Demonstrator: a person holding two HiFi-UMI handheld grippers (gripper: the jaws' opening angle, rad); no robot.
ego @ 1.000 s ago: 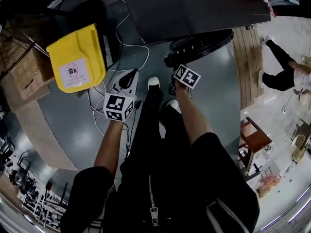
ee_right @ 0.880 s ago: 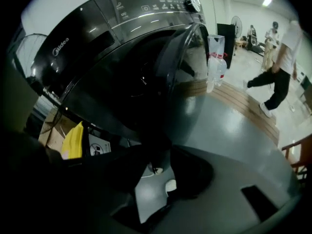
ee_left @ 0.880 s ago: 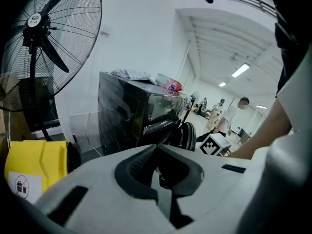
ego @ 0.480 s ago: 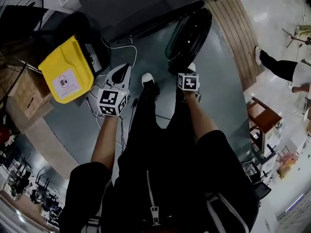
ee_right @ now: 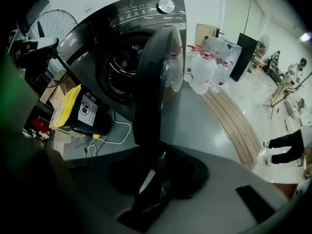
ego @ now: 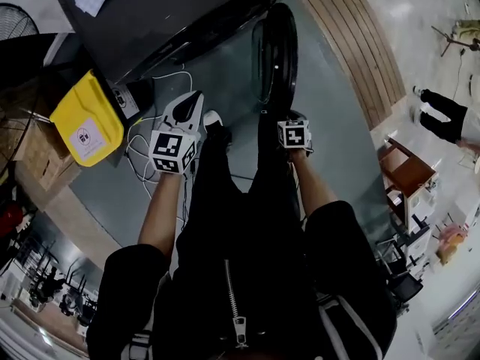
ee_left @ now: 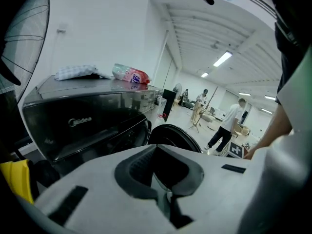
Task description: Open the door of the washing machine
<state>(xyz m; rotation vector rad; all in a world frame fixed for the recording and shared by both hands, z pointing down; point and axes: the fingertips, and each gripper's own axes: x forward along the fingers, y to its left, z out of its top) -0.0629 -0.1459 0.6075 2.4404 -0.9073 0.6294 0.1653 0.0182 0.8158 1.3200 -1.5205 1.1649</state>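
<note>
Right gripper (ee_right: 156,172): fingers (ee_right: 197,172) have just been closing and now stand at a narrow gap. A sliver of floor shows through the gap, nothing clamped. Directly beyond the tips rises the dark round washing machine door (ee_right: 153,82), swung open and seen edge-on. Whether the tips touch its lower rim cannot be told. Left gripper (ee_left: 160,172): fingers (ee_left: 129,172) pressed together, empty, aimed at the machine's front. Behind the door the drum opening (ee_right: 121,67) gapes in the black washing machine (ee_right: 97,38). In the head view the door juts out from the machine toward the person, just ahead of the right gripper. The left gripper is level with the right one, on the other side of the person's legs. On the machine's top lie a folded cloth (ee_left: 75,72) and a pink-and-white bag (ee_left: 130,75). Left of the machine is a bin (ee_right: 73,106), black with a yellow lid, with a white cable (ee_right: 129,128) looped on the grey floor (ego: 330,126) near it. To the right are clear water jugs (ee_right: 202,69) and a strip of wooden boards (ego: 360,51). A person (ego: 442,115) stands well apart, far right.
</note>
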